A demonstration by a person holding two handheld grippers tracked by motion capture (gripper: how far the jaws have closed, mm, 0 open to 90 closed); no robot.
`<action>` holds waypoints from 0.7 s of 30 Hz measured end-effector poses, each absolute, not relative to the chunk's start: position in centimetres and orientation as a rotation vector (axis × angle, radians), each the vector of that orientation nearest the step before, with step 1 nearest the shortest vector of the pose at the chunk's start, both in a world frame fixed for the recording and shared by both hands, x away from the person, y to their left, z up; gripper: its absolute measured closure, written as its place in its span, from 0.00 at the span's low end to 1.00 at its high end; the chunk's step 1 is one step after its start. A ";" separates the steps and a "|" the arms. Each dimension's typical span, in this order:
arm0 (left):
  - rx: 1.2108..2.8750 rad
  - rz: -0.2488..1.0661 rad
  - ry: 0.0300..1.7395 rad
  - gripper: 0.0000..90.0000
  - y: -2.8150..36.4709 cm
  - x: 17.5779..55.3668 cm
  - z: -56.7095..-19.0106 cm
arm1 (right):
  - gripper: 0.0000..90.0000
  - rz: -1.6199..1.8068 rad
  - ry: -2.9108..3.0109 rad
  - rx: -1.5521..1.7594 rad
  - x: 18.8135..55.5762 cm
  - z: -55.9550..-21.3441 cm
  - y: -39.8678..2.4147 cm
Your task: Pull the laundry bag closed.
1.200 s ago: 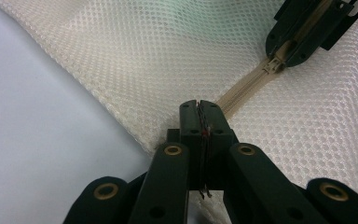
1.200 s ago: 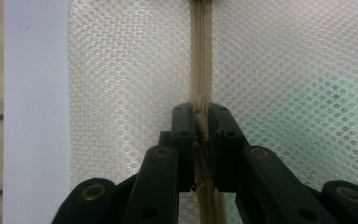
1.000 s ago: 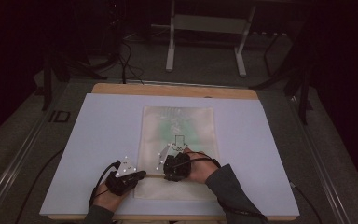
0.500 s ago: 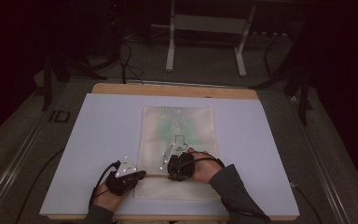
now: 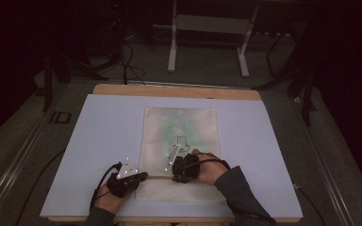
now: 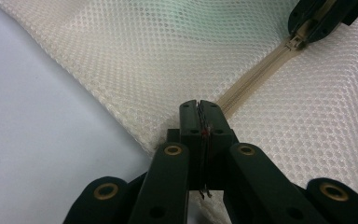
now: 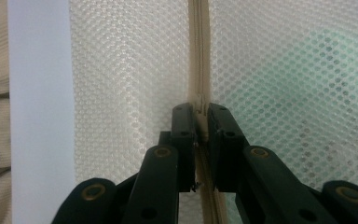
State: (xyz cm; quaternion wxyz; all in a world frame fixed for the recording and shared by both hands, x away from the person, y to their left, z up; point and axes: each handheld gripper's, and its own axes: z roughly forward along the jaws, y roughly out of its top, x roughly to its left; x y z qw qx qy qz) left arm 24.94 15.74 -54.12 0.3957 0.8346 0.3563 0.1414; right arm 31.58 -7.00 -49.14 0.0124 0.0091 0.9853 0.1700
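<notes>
A cream mesh bag [image 5: 181,127] lies flat on the white board, with something green faintly showing through its far half. A beige zipper [image 6: 247,86] runs across the bag's near part. My left gripper [image 5: 143,176] is shut on the bag's left edge at the end of the zipper [image 6: 200,105]. My right gripper [image 5: 176,176] is shut on the zipper's slider [image 7: 200,100], a short way to the right along the zipper. It also appears at the top right of the left gripper view, right gripper [image 6: 314,21].
The white board [image 5: 99,141] covers most of a wooden table [image 5: 169,90], with bare board on both sides of the bag. A metal stand [image 5: 207,42] and cables sit on the dark floor beyond. The table's near edge [image 5: 169,219] lies just below the hands.
The right gripper has crept slightly to the right along the zipper, still shut on the slider. The left gripper has stayed where it was.
</notes>
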 end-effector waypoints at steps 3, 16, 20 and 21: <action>2.115 0.359 0.903 0.98 15.7 24.9 -54.1 | 0.91 0.534 3.074 0.034 31.6 -49.1 -7.2; 2.115 0.358 0.903 0.98 15.8 24.9 -54.1 | 0.91 0.520 3.077 0.031 31.5 -49.0 -7.5; 2.115 0.358 0.903 0.98 15.8 24.9 -54.1 | 0.91 0.519 3.078 0.039 31.6 -49.0 -7.8; 2.114 0.356 0.904 0.98 15.8 25.0 -54.1 | 0.91 0.519 3.078 0.038 31.6 -49.0 -7.8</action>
